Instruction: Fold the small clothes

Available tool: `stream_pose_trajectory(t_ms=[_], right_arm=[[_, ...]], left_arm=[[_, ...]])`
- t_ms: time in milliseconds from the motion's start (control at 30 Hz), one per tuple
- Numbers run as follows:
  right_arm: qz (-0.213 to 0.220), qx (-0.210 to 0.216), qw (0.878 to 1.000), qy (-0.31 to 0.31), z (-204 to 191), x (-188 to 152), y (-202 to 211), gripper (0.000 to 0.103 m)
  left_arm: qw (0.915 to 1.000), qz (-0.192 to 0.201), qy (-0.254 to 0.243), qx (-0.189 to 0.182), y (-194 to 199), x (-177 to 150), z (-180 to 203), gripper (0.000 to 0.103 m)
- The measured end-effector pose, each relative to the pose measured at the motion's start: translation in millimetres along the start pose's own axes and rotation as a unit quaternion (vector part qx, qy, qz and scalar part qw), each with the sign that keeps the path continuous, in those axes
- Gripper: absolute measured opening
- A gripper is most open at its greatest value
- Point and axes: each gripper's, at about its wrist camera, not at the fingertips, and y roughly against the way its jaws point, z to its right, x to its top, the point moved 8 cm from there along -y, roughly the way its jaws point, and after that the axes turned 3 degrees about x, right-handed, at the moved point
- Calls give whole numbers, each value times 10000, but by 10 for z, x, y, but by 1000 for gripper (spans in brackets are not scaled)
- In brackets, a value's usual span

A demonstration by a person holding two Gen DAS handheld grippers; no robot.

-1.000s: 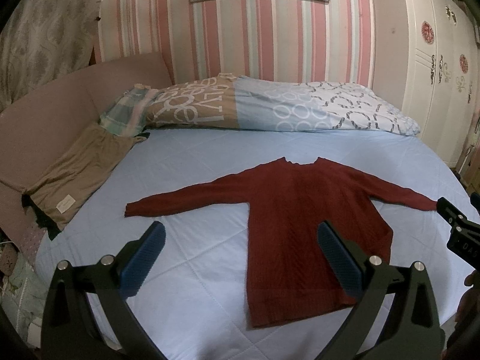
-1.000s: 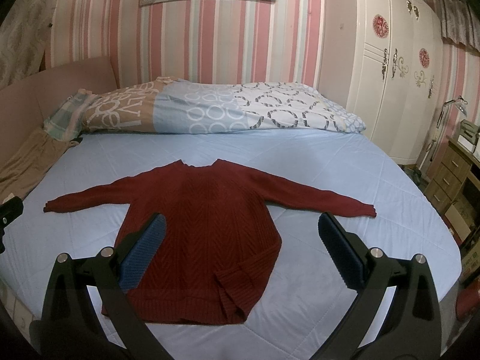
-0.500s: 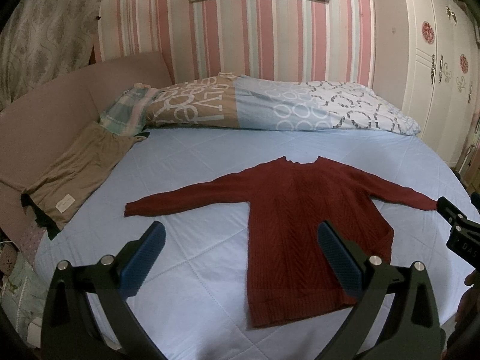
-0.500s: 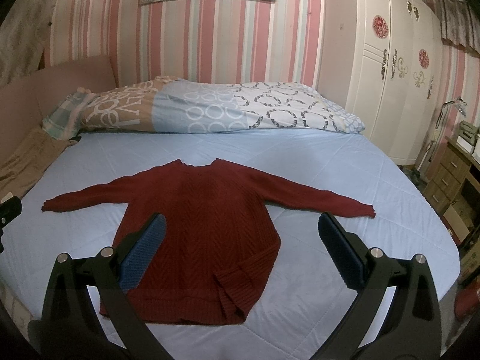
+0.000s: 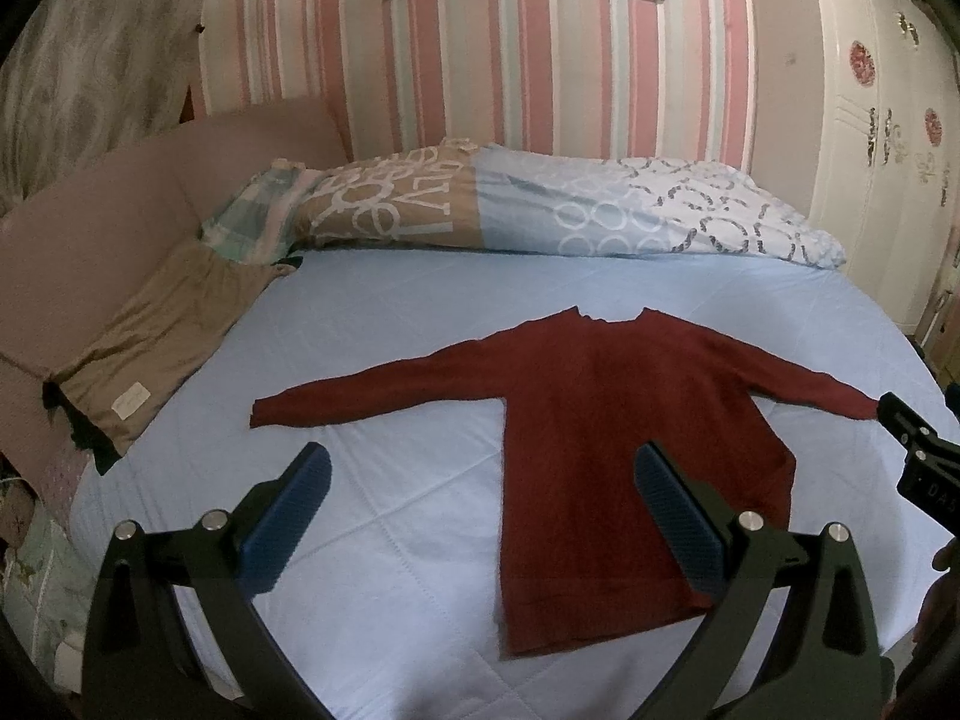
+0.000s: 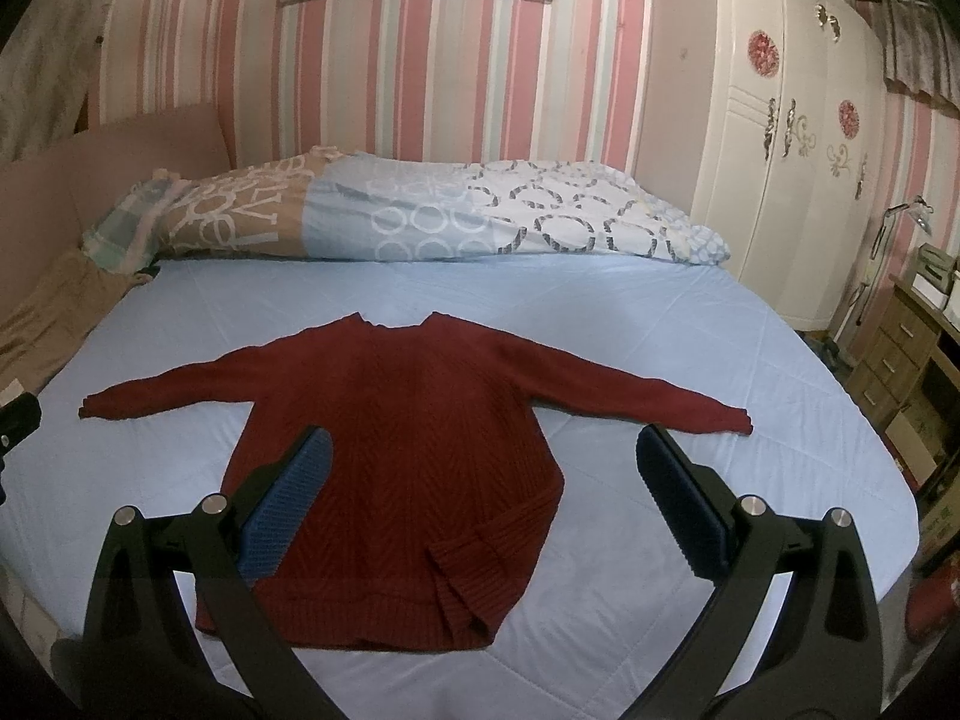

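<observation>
A dark red knit sweater [image 5: 606, 426] [image 6: 408, 438] lies flat on the light blue bed sheet [image 5: 384, 324] [image 6: 600, 324], neck toward the pillows, both sleeves spread wide. Its lower right hem corner is folded up onto the body in the right wrist view. My left gripper [image 5: 483, 480] hovers open over the sheet near the sweater's left side, with nothing between its blue pads [image 5: 288, 516]. Over the sweater's lower right part hangs my right gripper [image 6: 483, 480], open and holding nothing. The right gripper's body [image 5: 924, 462] shows at the right edge of the left wrist view.
A patterned duvet [image 5: 540, 210] [image 6: 420, 210] lies along the head of the bed. A tan garment [image 5: 150, 336] lies on the bed's left edge by the pink headboard [image 5: 90, 228]. A white wardrobe [image 6: 780, 150] and wooden drawers [image 6: 900, 354] stand to the right.
</observation>
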Motion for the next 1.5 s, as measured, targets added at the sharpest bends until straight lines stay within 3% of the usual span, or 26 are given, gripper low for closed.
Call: stream_pose_trajectory(t_ms=[233, 400, 467, 533, 633, 833, 1100, 1200, 1400, 1500], right_arm=[[162, 17, 9999, -3, -66, 36, -75, 100], [215, 260, 9994, 55, -235, 143, -214, 100], [199, 329, 9991, 182, -356, 192, -329, 100], [186, 399, 9986, 305, -486, 214, -430, 100], [41, 546, 9974, 466, -755, 236, -653, 100], [-74, 696, 9935, 902, -1237, 283, -1059, 100], [-240, 714, 9894, 1239, -1633, 344, -1686, 100], [-336, 662, 9893, 1255, -1692, 387, -1969, 100], [-390, 588, 9878, 1387, -1797, 437, -2425, 100], [-406, 565, 9878, 1395, -1815, 454, -2630, 100]], left_arm=[[9999, -57, 128, -53, -180, -12, -117, 101], [9996, 170, 177, -100, -362, 34, -318, 101], [9992, 281, 273, 90, -476, 61, -493, 101], [9992, 86, 340, 180, -641, 59, -652, 101], [9973, -388, 623, 5, -969, 9, -928, 101], [9932, -364, 1050, 351, -1518, -20, -1530, 101], [9797, -705, 1874, 122, -2385, -256, -2177, 101], [9769, -809, 1946, 355, -2584, -376, -2349, 101], [9694, -1131, 2144, 392, -3020, -542, -2530, 101], [9579, -1319, 2536, 282, -3317, -667, -2659, 101]])
